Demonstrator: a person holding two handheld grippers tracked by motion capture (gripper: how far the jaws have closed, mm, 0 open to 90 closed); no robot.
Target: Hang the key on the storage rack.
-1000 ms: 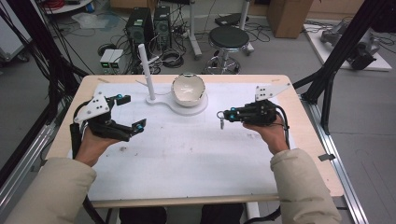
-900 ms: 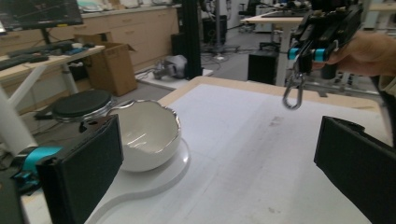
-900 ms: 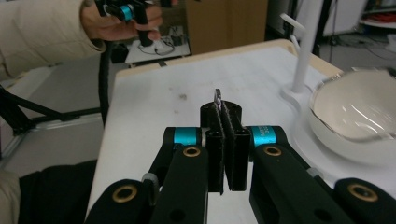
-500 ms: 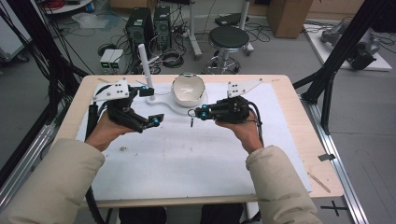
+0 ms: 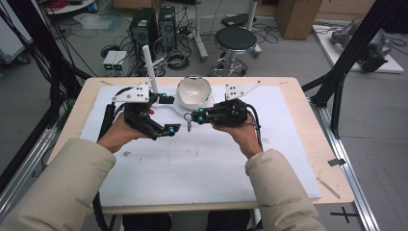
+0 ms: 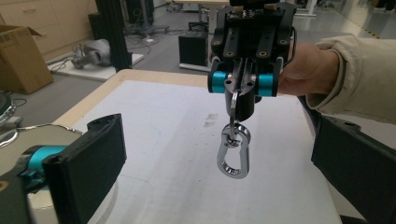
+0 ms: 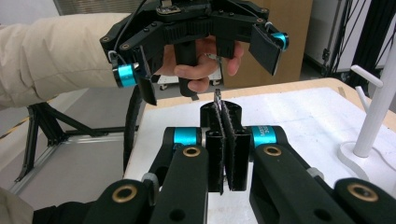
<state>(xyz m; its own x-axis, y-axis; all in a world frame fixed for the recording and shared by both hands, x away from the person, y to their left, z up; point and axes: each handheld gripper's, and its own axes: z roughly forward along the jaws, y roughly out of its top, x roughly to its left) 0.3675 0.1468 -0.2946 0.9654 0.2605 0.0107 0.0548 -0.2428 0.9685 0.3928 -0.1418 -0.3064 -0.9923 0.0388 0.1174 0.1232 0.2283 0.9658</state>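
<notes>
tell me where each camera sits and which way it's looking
High view: above the person's side, looking forward and down on the table; both forearms, left gripper, right gripper.
Left gripper view: on the left gripper, facing the right gripper holding a carabiner; open jaws.
Right gripper view: on the right gripper, facing the left gripper; shut jaws.
Shared: each shows the other.

So the count: two grippers, left gripper (image 5: 166, 114) and right gripper (image 5: 191, 117). One silver carabiner (image 6: 233, 156) on one key ring (image 6: 232, 102). Plus one white bowl (image 5: 195, 91), one white stand (image 5: 150, 70), one round stool (image 5: 235, 39).
</notes>
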